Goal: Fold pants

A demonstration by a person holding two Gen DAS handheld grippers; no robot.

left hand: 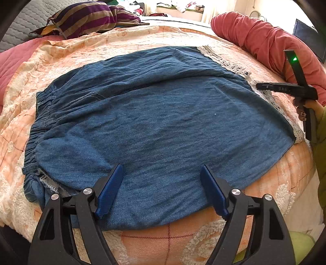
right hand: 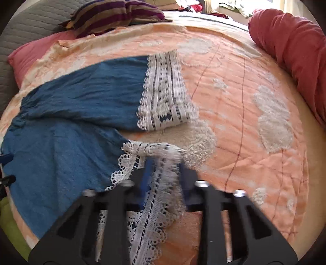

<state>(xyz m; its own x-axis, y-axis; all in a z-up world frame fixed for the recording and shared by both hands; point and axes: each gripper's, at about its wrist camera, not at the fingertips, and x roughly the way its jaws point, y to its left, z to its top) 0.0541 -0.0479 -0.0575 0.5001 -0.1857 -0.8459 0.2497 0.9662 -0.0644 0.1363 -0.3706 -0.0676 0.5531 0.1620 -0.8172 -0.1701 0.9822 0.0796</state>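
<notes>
Blue denim pants [left hand: 163, 114] lie flat on a peach bedspread [left hand: 183, 240], with the gathered waistband [left hand: 34, 138] to the left and white lace hems to the right. My left gripper [left hand: 162, 183] hovers open over the near edge of the denim, its blue pads [left hand: 110, 189] wide apart with nothing pinched. In the right wrist view the two legs are spread apart; the far leg's lace hem [right hand: 163, 89] rests flat. My right gripper [right hand: 163, 165] is shut on the near leg's lace hem [right hand: 150, 195], which bunches between its fingers. Its black body [left hand: 289, 89] shows at the hem in the left wrist view.
A purple-and-brown striped pillow [left hand: 91, 18] lies at the far side of the bed, beside a grey quilted backrest [left hand: 26, 18]. A rolled red blanket [left hand: 264, 40] runs along the right edge. A pink cushion [right hand: 30, 55] sits far left. A green sleeve [left hand: 319, 142] shows at the right.
</notes>
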